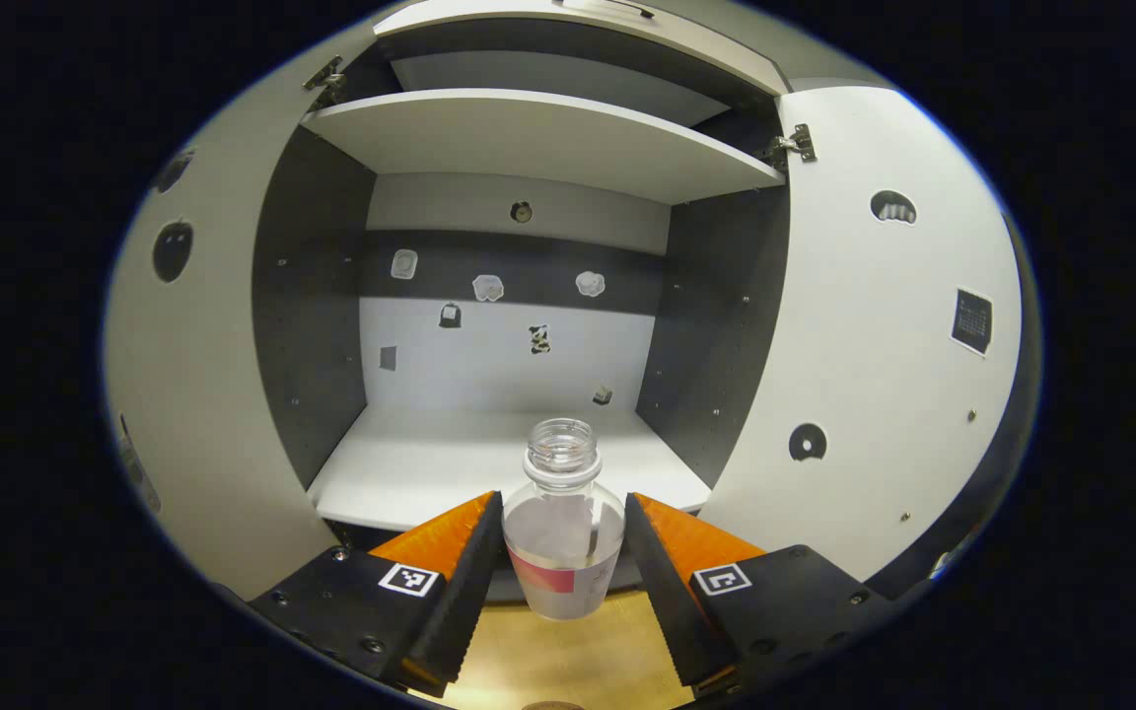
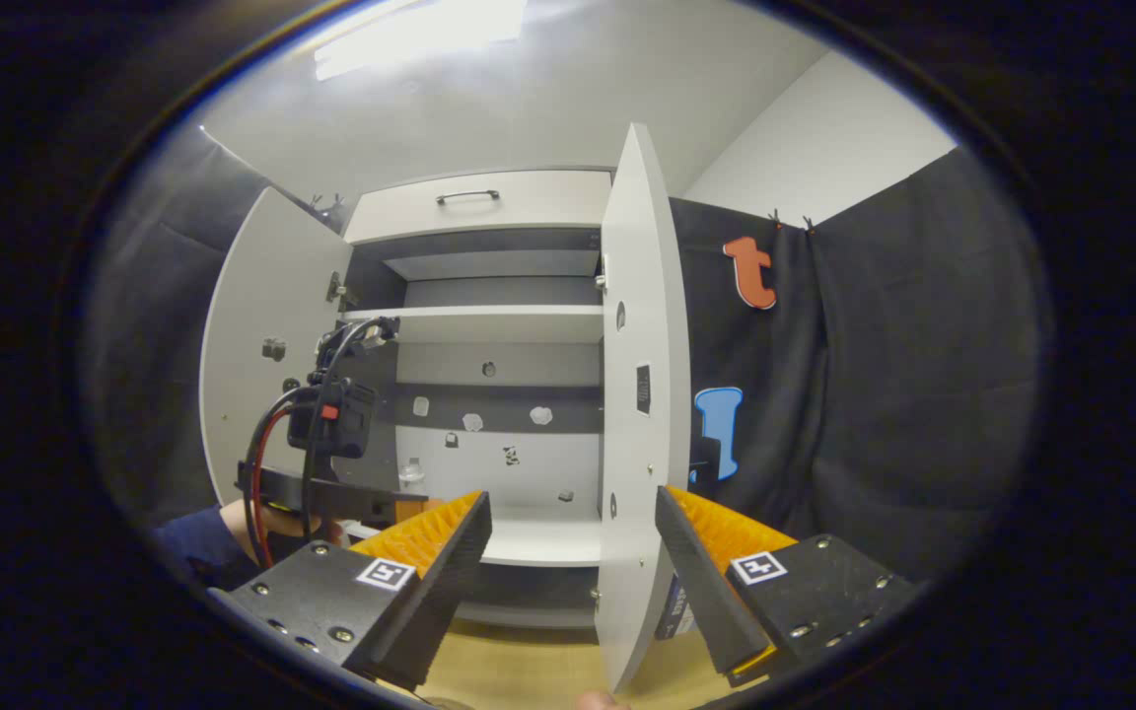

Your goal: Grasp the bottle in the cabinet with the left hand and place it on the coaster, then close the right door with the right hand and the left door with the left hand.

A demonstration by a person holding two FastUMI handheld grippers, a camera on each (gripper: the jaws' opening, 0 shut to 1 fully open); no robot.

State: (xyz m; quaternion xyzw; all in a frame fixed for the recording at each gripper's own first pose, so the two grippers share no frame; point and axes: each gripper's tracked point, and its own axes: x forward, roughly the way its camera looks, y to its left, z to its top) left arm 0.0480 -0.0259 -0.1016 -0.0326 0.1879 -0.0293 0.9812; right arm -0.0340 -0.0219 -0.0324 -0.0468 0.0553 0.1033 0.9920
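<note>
A clear, uncapped bottle point(image 1: 564, 537) with a red label band sits between the fingers of my left gripper point(image 1: 563, 503), which is shut on its body. It hangs just outside the cabinet point(image 1: 519, 463), over the wooden table point(image 1: 578, 661). A round dark rim, perhaps the coaster point(image 1: 550, 704), peeks in at the bottom edge. Both doors stand open: the left door point(image 1: 203, 394) and the right door point(image 1: 874, 345). In the right gripper view my right gripper point(image 2: 571, 496) is open, and the right door point(image 2: 642, 394) stands edge-on ahead of its fingers. The left gripper point(image 2: 331, 424) holds the bottle point(image 2: 412, 473) there.
The cabinet has a white lower shelf point(image 2: 538, 537), an upper shelf point(image 1: 538, 138) and a drawer with a handle point(image 2: 467, 196) on top. Small stickers dot its back wall point(image 1: 489, 288). A hand in a blue sleeve point(image 2: 203, 542) holds the left gripper. Black cloth point(image 2: 874, 394) hangs on the right.
</note>
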